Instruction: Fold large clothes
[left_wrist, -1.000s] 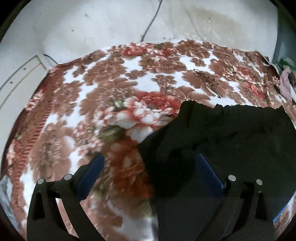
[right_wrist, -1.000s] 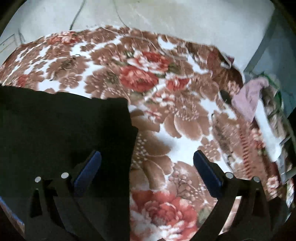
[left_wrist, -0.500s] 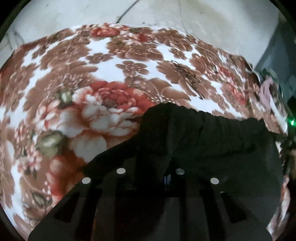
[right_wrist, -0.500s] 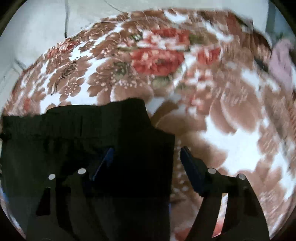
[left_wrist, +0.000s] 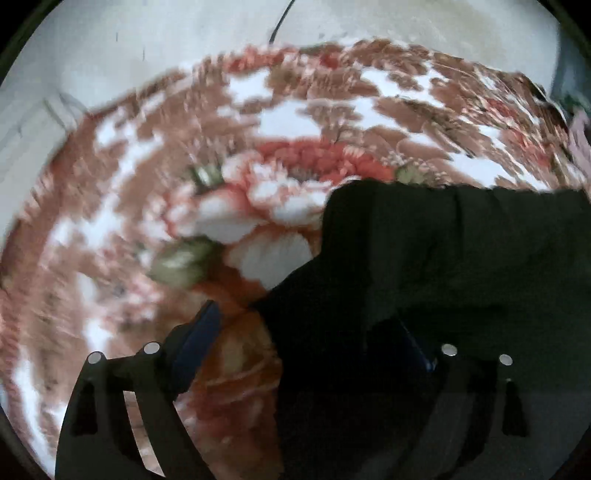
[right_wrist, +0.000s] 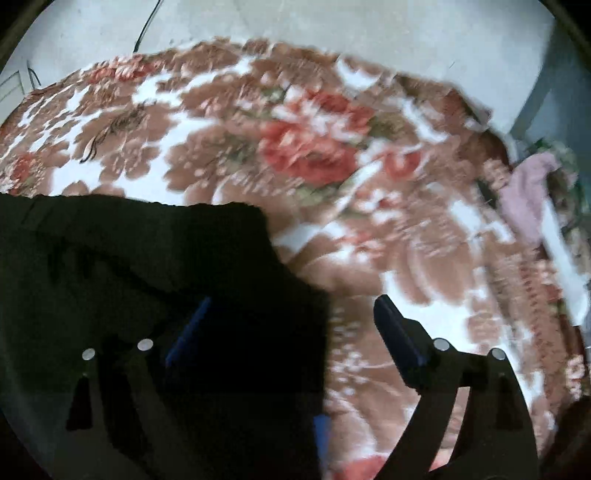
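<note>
A black garment (left_wrist: 461, 258) lies flat on a floral bed cover (left_wrist: 147, 184); it also shows in the right wrist view (right_wrist: 129, 258). My left gripper (left_wrist: 306, 332) is open, its jaws astride the garment's left edge, the right finger over the cloth. My right gripper (right_wrist: 291, 325) is open, astride the garment's right edge, the left finger (right_wrist: 188, 328) over the cloth. Neither holds anything. Both views are motion-blurred.
The floral cover (right_wrist: 369, 184) spreads wide around the garment. A pale wall (right_wrist: 332, 33) stands behind the bed. Pink cloth (right_wrist: 524, 199) lies at the bed's far right edge.
Half a second ago the left gripper was shut on the garment's corner; now it is open and pulled back. The right gripper has opened wider and backed off too.
</note>
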